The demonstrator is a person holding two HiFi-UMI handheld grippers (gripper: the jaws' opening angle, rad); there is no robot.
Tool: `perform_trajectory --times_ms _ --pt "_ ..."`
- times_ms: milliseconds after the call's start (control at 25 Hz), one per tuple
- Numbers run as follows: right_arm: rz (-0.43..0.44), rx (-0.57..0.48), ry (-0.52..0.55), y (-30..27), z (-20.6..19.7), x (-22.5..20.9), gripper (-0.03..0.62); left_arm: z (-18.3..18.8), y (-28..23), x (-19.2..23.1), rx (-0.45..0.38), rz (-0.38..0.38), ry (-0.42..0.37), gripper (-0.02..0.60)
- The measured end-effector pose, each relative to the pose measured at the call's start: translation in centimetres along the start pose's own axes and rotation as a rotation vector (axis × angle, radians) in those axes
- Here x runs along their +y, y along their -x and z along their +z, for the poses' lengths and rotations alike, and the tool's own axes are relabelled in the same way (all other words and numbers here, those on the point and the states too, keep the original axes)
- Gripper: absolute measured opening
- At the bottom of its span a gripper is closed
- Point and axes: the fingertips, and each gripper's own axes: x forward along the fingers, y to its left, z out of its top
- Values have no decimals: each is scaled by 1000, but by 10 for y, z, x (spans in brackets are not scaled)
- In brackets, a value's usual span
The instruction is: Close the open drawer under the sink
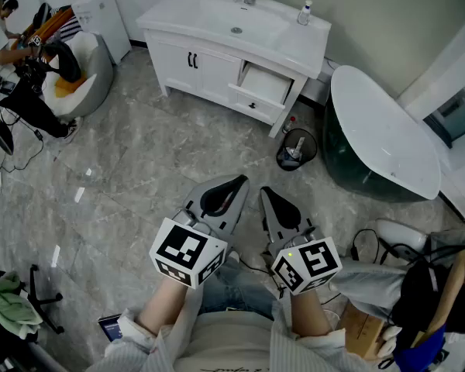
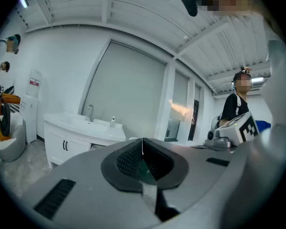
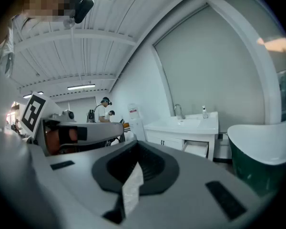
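Observation:
The white sink cabinet (image 1: 232,33) stands across the room at the top of the head view. Its right-hand drawer (image 1: 260,90) is pulled out, showing a pale empty inside and a dark knob on its front. In the right gripper view the same open drawer (image 3: 198,150) shows under the basin, far ahead. My left gripper (image 1: 239,180) and right gripper (image 1: 266,191) are held side by side close to my body, well short of the cabinet. Both are shut with nothing between the pads, as the left gripper (image 2: 143,152) and right gripper (image 3: 136,162) also show in their own views.
A dark green bathtub (image 1: 384,134) with a white rim stands right of the cabinet, and a small black bin (image 1: 295,149) sits on the floor between them. A soap bottle (image 1: 304,12) is on the counter. A person sits by a white chair (image 1: 89,72) at far left. Bags and cables lie at lower right.

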Motion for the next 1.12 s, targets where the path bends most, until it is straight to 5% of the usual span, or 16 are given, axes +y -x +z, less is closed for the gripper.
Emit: perform_trajectory --times_ms 680,1120 --pt "18 17 0 9 -6 -24 9 -10 -16 -6 0 47 14 17" --pt "14 36 -12 -48 -1 -58 9 -2 -63 43 1 46 20 17"
